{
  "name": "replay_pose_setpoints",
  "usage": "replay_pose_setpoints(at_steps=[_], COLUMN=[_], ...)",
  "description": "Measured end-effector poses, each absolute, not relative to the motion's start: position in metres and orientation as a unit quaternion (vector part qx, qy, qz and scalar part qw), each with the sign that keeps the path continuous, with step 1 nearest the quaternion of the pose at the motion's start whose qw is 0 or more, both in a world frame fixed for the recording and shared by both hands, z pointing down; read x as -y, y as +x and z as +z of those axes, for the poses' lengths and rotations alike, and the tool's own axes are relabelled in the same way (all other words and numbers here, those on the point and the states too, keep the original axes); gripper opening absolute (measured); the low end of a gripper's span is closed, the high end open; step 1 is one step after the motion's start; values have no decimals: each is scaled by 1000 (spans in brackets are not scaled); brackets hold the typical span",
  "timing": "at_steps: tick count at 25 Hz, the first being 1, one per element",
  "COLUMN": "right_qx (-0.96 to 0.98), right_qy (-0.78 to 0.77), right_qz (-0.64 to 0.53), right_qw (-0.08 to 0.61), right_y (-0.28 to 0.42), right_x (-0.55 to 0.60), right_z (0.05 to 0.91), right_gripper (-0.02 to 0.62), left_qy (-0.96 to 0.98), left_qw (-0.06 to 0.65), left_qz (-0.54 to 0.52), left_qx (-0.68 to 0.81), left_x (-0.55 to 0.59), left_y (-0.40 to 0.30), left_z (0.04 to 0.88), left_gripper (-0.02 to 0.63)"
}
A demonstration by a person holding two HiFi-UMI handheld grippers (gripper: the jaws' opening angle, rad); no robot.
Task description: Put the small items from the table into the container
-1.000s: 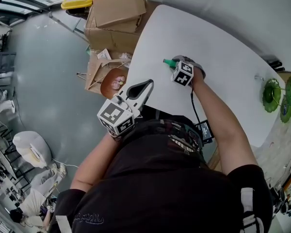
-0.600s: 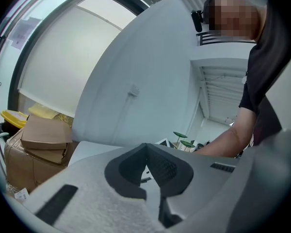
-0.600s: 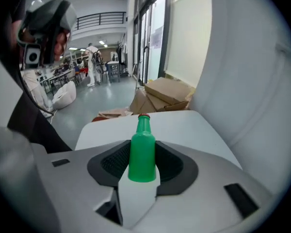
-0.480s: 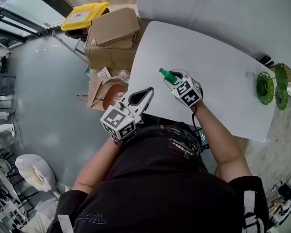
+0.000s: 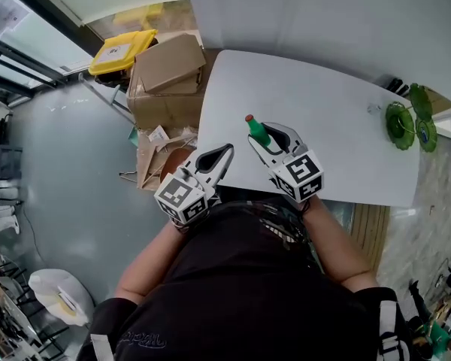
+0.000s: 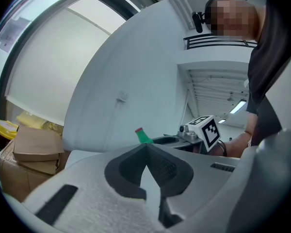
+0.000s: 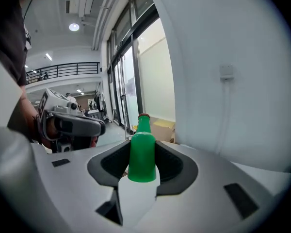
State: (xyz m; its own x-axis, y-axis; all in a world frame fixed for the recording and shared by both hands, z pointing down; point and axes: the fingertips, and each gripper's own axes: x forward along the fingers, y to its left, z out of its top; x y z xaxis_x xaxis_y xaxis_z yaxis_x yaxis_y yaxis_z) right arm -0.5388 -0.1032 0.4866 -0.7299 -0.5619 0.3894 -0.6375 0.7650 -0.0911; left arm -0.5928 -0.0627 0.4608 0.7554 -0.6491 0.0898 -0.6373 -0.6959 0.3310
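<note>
Jaws of the right gripper (image 5: 260, 137) pinch a green bottle (image 7: 142, 152) by its body, one dark pad pressed against each side, so the gripper is closed on it rather than spread free. The bottle stands upright in that hold. Its flat base sits low between the pads, while its narrow neck and red cap (image 7: 143, 115) rise clear above the jaw tips. From the head view the bottle hangs in the air over the near left part of the white counter (image 5: 338, 111), not resting on it, with the cap pointing away from the person. The left gripper (image 5: 225, 152) is just beside it on the left, near the counter's edge. Its two jaws are pressed together tip to tip with nothing between them, and its own view shows the bottle a little beyond those tips, close but apart. Cardboard boxes (image 5: 165, 70) are stacked on the floor past the counter's left end, with a yellow lid (image 5: 122, 51) behind them. Green glass dishes (image 5: 400, 125) stand at the counter's far right end, well apart from both grippers.
</note>
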Motion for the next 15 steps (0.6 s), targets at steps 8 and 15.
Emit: replay_pose_setpoints(at_steps=[8,15], right_qx=[922,899], right_qy=[351,406], right_qz=[110,114], right_qw=[121,120], right_y=[-540,-512], right_x=[69,57], right_z=[459,456], right_gripper=[161,161], left_qy=[929,954], left_qw=[139,147], left_qz=[-22,4], left_qx=[342,261], left_x=[57,32], left_y=[-597,-568], left_z=[450,463], left_gripper=[6,6])
